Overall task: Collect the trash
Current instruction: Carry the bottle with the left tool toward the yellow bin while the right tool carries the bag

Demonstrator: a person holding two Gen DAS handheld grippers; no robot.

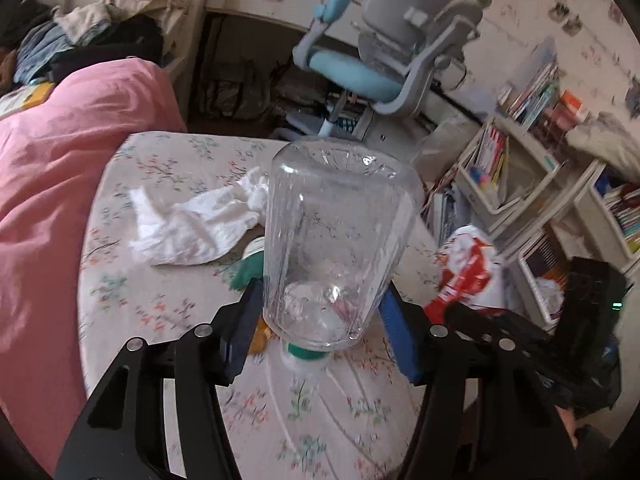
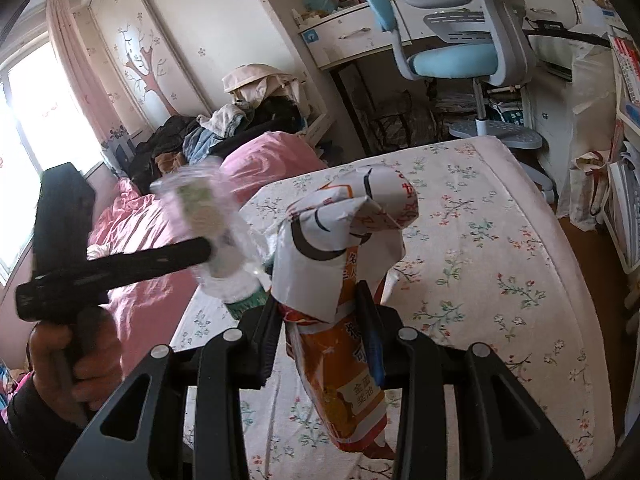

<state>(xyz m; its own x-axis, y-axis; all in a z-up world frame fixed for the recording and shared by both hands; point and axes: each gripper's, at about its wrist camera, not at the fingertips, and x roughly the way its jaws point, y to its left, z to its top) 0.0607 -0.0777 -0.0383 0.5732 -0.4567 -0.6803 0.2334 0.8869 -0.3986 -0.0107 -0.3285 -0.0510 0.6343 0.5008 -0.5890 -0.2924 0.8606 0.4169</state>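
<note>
My left gripper (image 1: 320,312) is shut on a clear plastic bottle (image 1: 336,232) with a green cap, held above the floral bed sheet (image 1: 168,296). A crumpled white tissue (image 1: 196,220) lies on the sheet behind it, with a green item (image 1: 249,270) partly hidden by the bottle. My right gripper (image 2: 320,324) is shut on an orange and white snack wrapper (image 2: 340,280), held above the bed. That wrapper also shows at the right of the left wrist view (image 1: 466,276). The bottle (image 2: 212,220) and the left gripper show blurred at the left of the right wrist view.
A pink quilt (image 1: 52,184) covers the bed's left side, with a clothes pile (image 2: 224,128) beyond. A blue and grey desk chair (image 1: 384,60) and a white desk (image 2: 352,36) stand past the bed's foot. Book shelves (image 1: 520,168) line the right.
</note>
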